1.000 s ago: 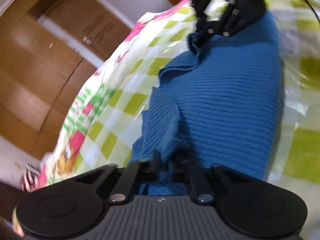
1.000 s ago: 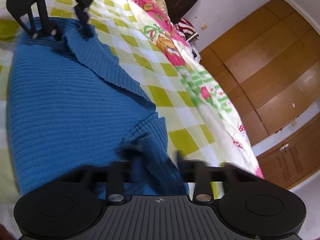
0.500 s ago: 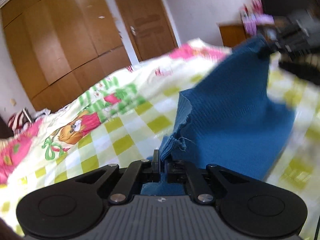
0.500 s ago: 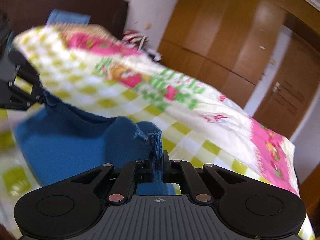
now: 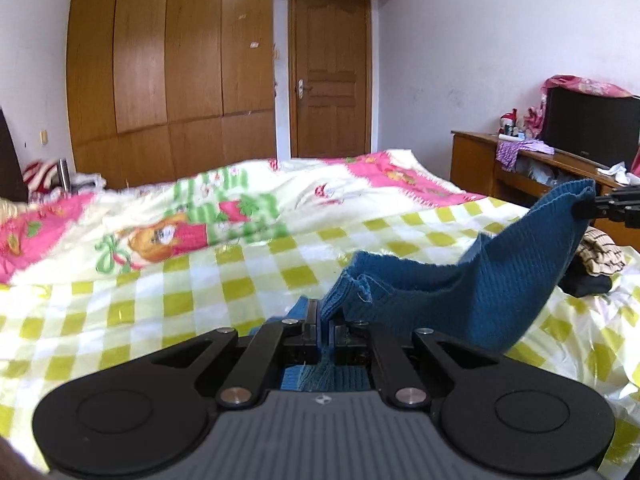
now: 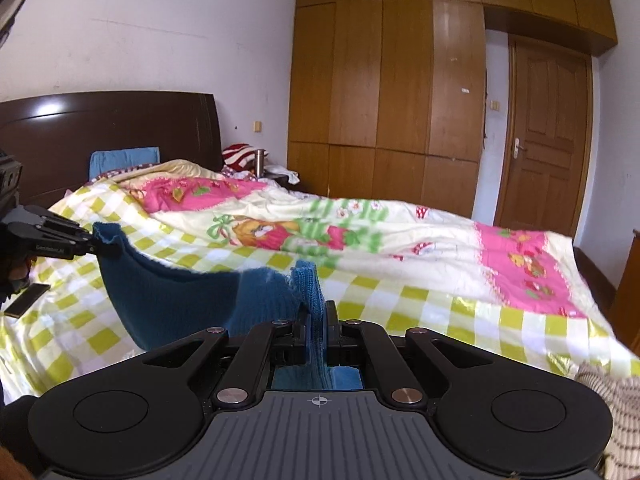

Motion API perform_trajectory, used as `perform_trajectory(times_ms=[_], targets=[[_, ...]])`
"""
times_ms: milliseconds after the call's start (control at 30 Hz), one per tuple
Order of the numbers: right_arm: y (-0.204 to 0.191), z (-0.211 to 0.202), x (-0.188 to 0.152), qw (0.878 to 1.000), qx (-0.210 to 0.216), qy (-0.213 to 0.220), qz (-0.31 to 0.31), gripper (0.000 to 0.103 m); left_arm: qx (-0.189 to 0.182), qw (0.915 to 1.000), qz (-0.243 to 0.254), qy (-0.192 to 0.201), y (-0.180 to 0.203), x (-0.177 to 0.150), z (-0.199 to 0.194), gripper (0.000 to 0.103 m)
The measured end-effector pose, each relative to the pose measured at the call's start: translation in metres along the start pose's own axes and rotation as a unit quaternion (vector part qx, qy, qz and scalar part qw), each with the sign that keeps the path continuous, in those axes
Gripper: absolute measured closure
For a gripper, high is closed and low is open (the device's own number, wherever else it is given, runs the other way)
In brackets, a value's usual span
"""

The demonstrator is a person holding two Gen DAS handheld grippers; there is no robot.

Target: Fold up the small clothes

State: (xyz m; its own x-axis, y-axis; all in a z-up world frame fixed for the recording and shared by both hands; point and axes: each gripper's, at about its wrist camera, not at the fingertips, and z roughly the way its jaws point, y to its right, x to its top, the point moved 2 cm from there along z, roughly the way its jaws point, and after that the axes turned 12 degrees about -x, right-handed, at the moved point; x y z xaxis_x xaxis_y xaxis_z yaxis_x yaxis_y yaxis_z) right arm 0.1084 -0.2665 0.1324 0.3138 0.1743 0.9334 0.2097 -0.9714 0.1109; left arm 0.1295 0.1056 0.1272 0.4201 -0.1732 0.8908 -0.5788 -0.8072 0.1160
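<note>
A blue ribbed knit garment (image 5: 492, 280) hangs in the air above the bed, stretched between both grippers. In the left wrist view my left gripper (image 5: 327, 326) is shut on one corner of it, and my right gripper (image 5: 580, 208) pinches the far corner at the right edge. Seen from the right wrist, my right gripper (image 6: 318, 322) is shut on a bunched edge of the blue garment (image 6: 180, 300), while my left gripper (image 6: 94, 246) holds the opposite corner at the left. The lower part of the cloth sags between them.
The bed carries a yellow-green checked sheet (image 5: 180, 304) and a pink cartoon quilt (image 6: 360, 232). Striped and dark clothes (image 5: 596, 264) lie at the bed's right side. A phone (image 6: 26, 300) rests on the sheet. A dark headboard (image 6: 100, 128), wardrobe (image 5: 168, 68) and TV desk (image 5: 520, 168) surround the bed.
Both grippers have risen and rolled upright, lifting the blue garment off the sheet. It lay flat a second ago and now hangs stretched between them.
</note>
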Motion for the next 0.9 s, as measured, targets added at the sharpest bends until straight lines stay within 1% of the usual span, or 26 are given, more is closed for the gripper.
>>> perform_trajectory(times_ms=[67,100,200,267,333,367,400,433,467,500,533,600,667,767,833,900], targets=[[0.004,0.019,-0.002,1.000,-0.005,-0.009,0.005,0.101,0.005,0.9999,-0.006,-0.007,-0.017,-0.001,0.020,0.083],[0.006,0.021,-0.004,1.000,-0.007,-0.012,0.009,0.101,0.008,0.9999,-0.009,-0.010,-0.027,-0.001,0.032,0.083],[0.016,0.063,-0.009,0.999,-0.029,-0.024,0.021,0.101,0.019,0.9995,-0.020,-0.018,-0.058,-0.003,0.075,0.083],[0.021,0.106,-0.016,0.998,-0.053,-0.035,0.018,0.101,0.032,0.9987,-0.027,-0.031,-0.080,-0.008,0.111,0.083],[0.029,0.149,-0.029,0.995,-0.073,-0.060,0.036,0.101,0.042,0.9972,-0.037,-0.050,-0.096,-0.017,0.143,0.083],[0.031,0.170,-0.038,0.993,-0.081,-0.076,0.036,0.101,0.050,0.9961,-0.042,-0.060,-0.103,-0.023,0.159,0.083],[0.034,0.191,-0.048,0.991,-0.098,-0.091,0.030,0.101,0.056,0.9950,-0.044,-0.069,-0.107,-0.029,0.172,0.083],[0.035,0.211,-0.059,0.987,-0.109,-0.109,0.034,0.100,0.057,0.9943,-0.042,-0.080,-0.110,-0.034,0.184,0.083],[0.035,0.225,-0.068,0.986,-0.111,-0.123,0.035,0.100,0.063,0.9930,-0.035,-0.093,-0.110,-0.040,0.195,0.083],[0.032,0.238,-0.076,0.984,-0.118,-0.133,0.020,0.100,0.069,0.9921,-0.030,-0.100,-0.109,-0.044,0.201,0.083],[0.029,0.242,-0.082,0.982,-0.125,-0.139,0.009,0.100,0.068,0.9919,-0.028,-0.104,-0.108,-0.046,0.203,0.082],[0.027,0.243,-0.090,0.982,-0.128,-0.139,0.010,0.100,0.075,0.9915,-0.022,-0.104,-0.107,-0.049,0.202,0.079],[0.029,0.237,-0.091,0.981,-0.135,-0.137,0.014,0.093,0.081,0.9914,-0.034,-0.097,-0.109,-0.050,0.194,0.076],[0.035,0.223,-0.084,0.982,-0.135,-0.126,0.030,0.091,0.104,0.9897,-0.048,-0.086,-0.114,-0.049,0.179,0.075],[0.038,0.223,-0.076,0.984,-0.129,-0.121,0.033,0.090,0.123,0.9877,-0.054,-0.080,-0.115,-0.049,0.167,0.075],[0.036,0.220,-0.069,0.983,-0.138,-0.118,0.033,0.090,0.127,0.9871,-0.069,-0.070,-0.113,-0.048,0.153,0.075]])
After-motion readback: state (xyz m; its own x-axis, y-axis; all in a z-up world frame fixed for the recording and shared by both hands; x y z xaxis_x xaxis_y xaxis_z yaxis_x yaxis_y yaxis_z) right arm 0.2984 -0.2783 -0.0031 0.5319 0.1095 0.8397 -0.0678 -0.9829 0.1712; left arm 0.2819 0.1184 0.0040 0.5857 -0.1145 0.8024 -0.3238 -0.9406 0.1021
